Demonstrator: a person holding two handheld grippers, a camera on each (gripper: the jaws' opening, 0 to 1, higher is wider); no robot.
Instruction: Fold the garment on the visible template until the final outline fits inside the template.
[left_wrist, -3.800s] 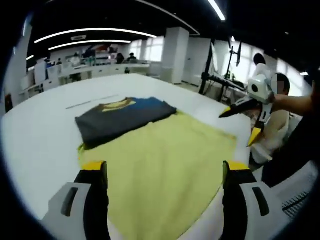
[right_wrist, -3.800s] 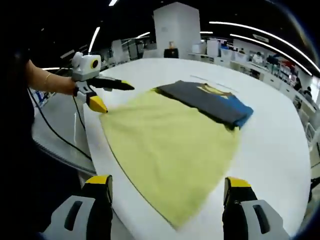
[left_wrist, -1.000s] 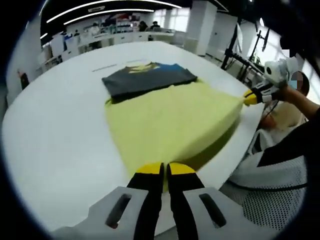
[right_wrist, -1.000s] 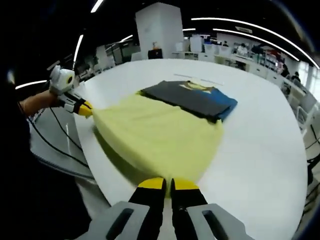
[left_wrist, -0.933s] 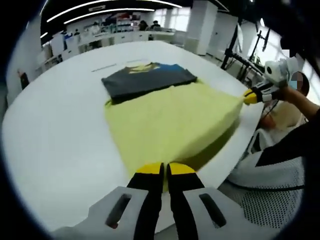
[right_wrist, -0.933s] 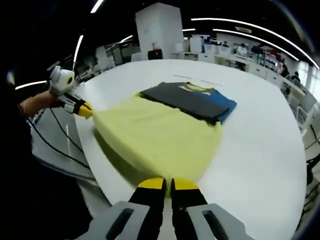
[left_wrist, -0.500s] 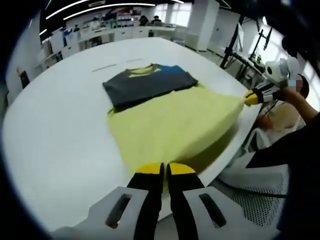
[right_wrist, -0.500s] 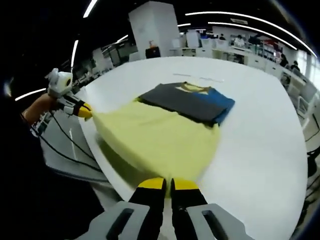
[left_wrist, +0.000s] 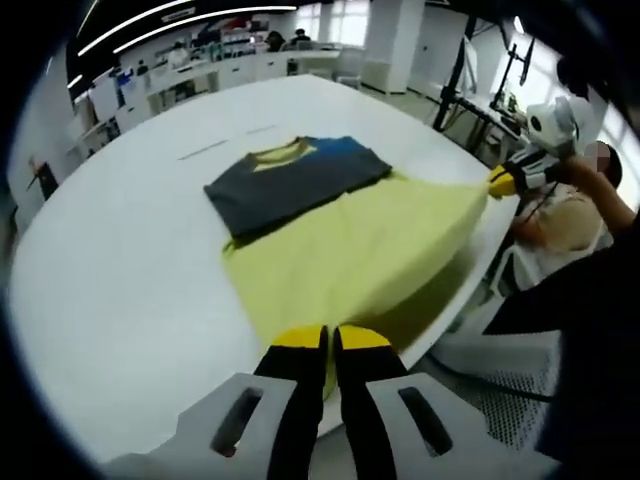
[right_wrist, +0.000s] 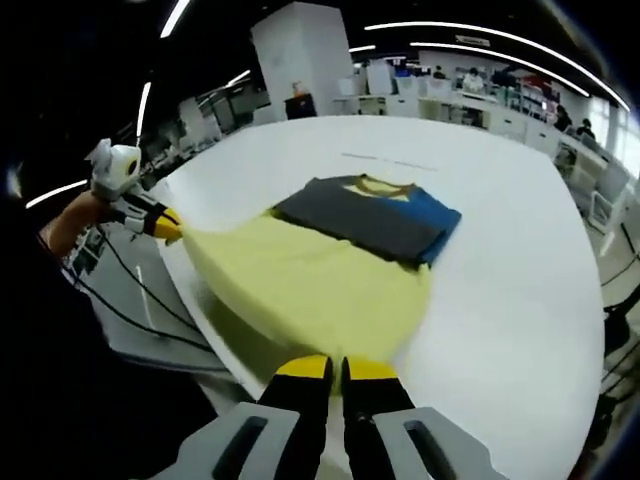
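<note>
Garment pinched by both tools, table

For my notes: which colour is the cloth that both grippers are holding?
Pale yellow cloth, plain, no pattern; clearest in the left gripper view.

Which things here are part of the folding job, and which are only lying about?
Part of the job:
- yellow garment, near edge lifted
- left gripper, shut on it
- right gripper, shut on it
- white table

Lying about:
- folded grey and blue shirt
- desks in the background
</note>
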